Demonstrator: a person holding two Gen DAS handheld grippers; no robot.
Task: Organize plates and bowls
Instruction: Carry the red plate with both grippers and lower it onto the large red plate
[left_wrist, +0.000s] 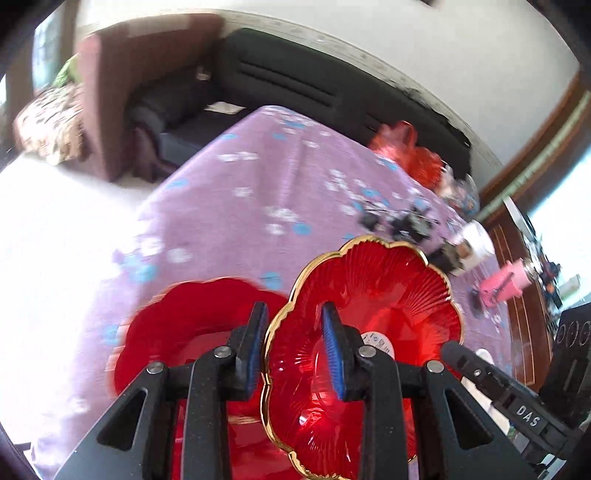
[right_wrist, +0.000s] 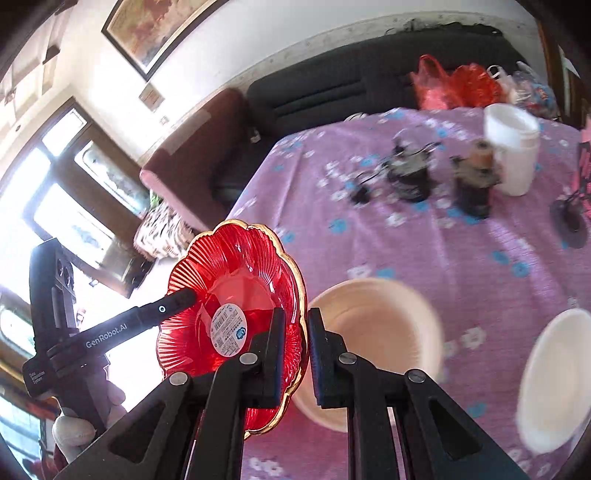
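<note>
Firstly, the worktop (left_wrist: 258, 184) is filling most of both views, and a purple cloth with small white and blue flowers is covering it. A dark sofa (left_wrist: 295, 85) is standing behind its far edge. Red plastic bags (right_wrist: 454, 85) are lying at the far end of the cloth.

The red plate (left_wrist: 388, 288), made of ribbed glass with a wavy gold rim, is hanging tilted above the near part of the worktop, and both tongs are carrying it. A second red plate (left_wrist: 184, 325) is lying on the cloth just beside it, blurred. On the other side, a cream bowl (right_wrist: 373, 325) and a white bowl (right_wrist: 554, 369) are sitting on the cloth, apart from each other. A white tub (right_wrist: 513, 155) is standing farther back, next to some small dark things that are too blurred to name.

The left tongs (left_wrist: 295, 314) are pinching the plate at one edge, with one finger on each face of the glass. The right tongs (right_wrist: 295, 317) are pressing almost together on the gold rim at the opposite edge. A white oval sticker (right_wrist: 227, 328) is showing on the plate's middle.
</note>
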